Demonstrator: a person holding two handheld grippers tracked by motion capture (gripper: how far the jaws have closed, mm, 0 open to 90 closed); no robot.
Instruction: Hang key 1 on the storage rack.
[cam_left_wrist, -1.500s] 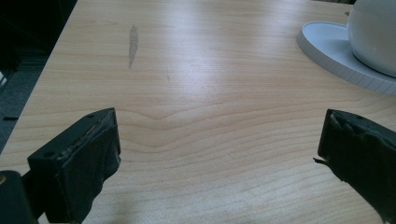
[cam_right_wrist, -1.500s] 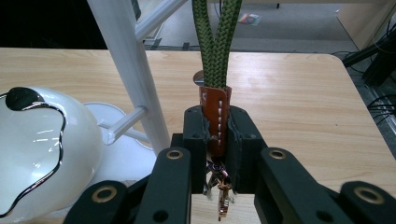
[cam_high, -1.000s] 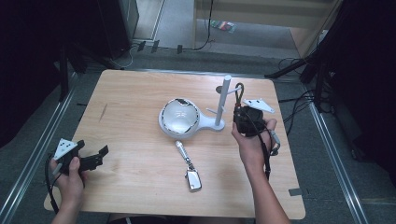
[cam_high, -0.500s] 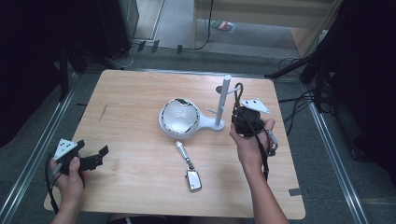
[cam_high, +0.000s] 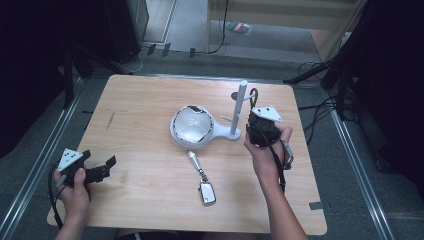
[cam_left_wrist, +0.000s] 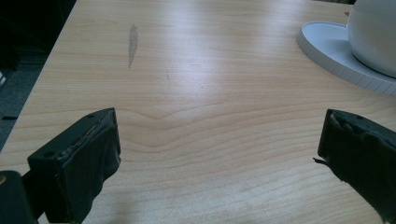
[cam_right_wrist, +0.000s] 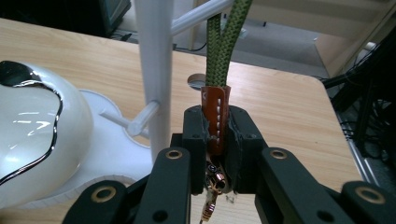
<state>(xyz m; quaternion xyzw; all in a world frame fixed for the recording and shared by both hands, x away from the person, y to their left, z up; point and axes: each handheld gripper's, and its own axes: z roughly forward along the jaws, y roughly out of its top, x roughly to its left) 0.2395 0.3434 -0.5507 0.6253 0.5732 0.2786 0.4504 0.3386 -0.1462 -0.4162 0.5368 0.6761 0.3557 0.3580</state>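
A white stand has a domed base (cam_high: 192, 125) and an upright pole (cam_high: 239, 107) with side pegs. My right gripper (cam_high: 260, 125) is held just right of the pole. In the right gripper view it (cam_right_wrist: 217, 126) is shut on a brown leather tab (cam_right_wrist: 215, 119) of a keychain. The keychain's green cord loop (cam_right_wrist: 224, 46) rises past the upper peg (cam_right_wrist: 196, 16); its top is out of frame. Small metal parts hang below the jaws. A second keychain with a silver fob (cam_high: 206, 192) lies on the table in front of the stand. My left gripper (cam_high: 102, 167) rests open at the table's near left corner (cam_left_wrist: 219, 154), holding nothing.
The wooden table (cam_high: 140, 110) has bare room on its left half and along the front. A lower peg (cam_right_wrist: 140, 119) sticks out of the pole toward my right gripper. Cables and dark stands (cam_high: 325, 75) lie on the floor beyond the right edge.
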